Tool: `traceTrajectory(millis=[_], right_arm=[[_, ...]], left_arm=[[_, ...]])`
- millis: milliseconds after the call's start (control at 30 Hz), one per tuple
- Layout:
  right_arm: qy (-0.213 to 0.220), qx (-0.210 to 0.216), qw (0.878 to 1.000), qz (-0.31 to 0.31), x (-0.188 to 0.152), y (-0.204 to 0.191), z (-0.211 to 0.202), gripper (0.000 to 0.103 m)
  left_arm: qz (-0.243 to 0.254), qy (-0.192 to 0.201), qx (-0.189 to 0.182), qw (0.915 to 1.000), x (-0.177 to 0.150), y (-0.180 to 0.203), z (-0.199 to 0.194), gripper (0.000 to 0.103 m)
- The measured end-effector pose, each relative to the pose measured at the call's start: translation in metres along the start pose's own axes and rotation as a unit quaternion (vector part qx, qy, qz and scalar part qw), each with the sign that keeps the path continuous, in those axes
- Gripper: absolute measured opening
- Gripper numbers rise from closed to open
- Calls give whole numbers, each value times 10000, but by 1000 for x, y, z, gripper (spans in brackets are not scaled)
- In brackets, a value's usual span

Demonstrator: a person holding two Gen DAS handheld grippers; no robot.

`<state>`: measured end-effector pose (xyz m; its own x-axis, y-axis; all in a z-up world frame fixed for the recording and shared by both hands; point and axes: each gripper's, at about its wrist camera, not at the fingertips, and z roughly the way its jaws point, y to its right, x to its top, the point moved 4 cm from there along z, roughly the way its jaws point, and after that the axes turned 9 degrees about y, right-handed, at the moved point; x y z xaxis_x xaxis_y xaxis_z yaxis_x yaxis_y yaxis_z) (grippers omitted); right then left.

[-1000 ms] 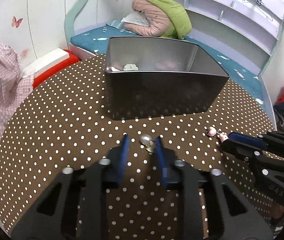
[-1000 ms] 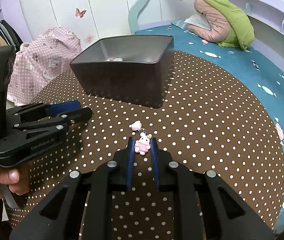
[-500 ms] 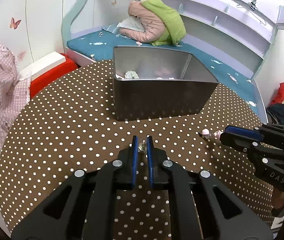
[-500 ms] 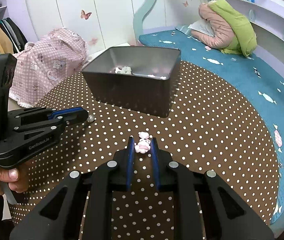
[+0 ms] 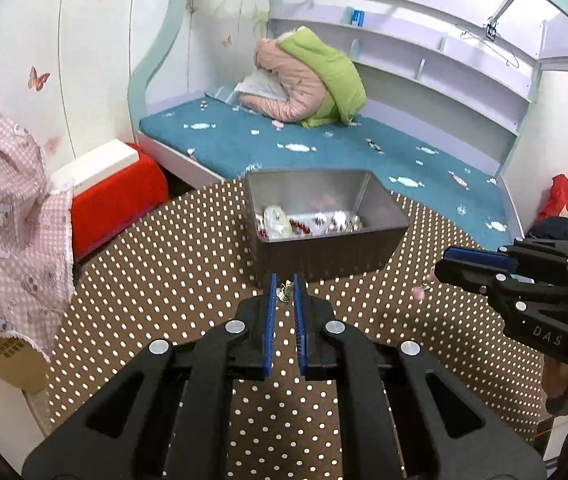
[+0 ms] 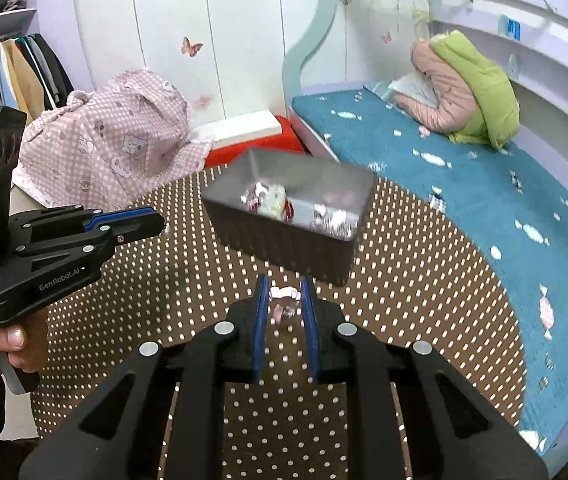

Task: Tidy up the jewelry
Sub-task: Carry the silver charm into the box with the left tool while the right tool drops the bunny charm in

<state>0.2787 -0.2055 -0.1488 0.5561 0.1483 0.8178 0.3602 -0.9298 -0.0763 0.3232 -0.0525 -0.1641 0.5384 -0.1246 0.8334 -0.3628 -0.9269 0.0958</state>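
Note:
A dark metal box (image 5: 323, 254) holding several jewelry pieces stands on the round brown polka-dot table (image 5: 156, 280). My left gripper (image 5: 284, 290) is shut on a small silver charm (image 5: 285, 292) and holds it above the table, just before the box's near wall. My right gripper (image 6: 283, 300) is shut on a pink bunny charm (image 6: 282, 300), lifted before the box (image 6: 291, 236). The pink charm's dangling parts (image 5: 419, 290) show at the right gripper's tip (image 5: 443, 268) in the left wrist view. The left gripper (image 6: 160, 222) also shows at the left of the right wrist view.
A bed with a blue cover (image 5: 323, 144) and a pink-and-green jacket (image 5: 307, 80) lies behind the table. A red and white box (image 5: 116, 188) and a pink checked cloth (image 5: 8, 216) stand at the left. The table edge curves near the bed.
The left gripper closed on the silver charm and lifted it. Both grippers rose from the table with their charms; the box now looks lower and its contents show.

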Motion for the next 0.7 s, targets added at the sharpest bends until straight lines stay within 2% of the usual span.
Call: traceTrajectory(millis=[400, 700], right_arm=[[845, 15, 9961, -257, 88, 0, -19, 15], [767, -12, 9969, -174, 119, 11, 5, 15]], left_arm=[[50, 622, 12, 9980, 81, 3, -10, 9], [17, 636, -210, 9978, 133, 7, 15, 9]])
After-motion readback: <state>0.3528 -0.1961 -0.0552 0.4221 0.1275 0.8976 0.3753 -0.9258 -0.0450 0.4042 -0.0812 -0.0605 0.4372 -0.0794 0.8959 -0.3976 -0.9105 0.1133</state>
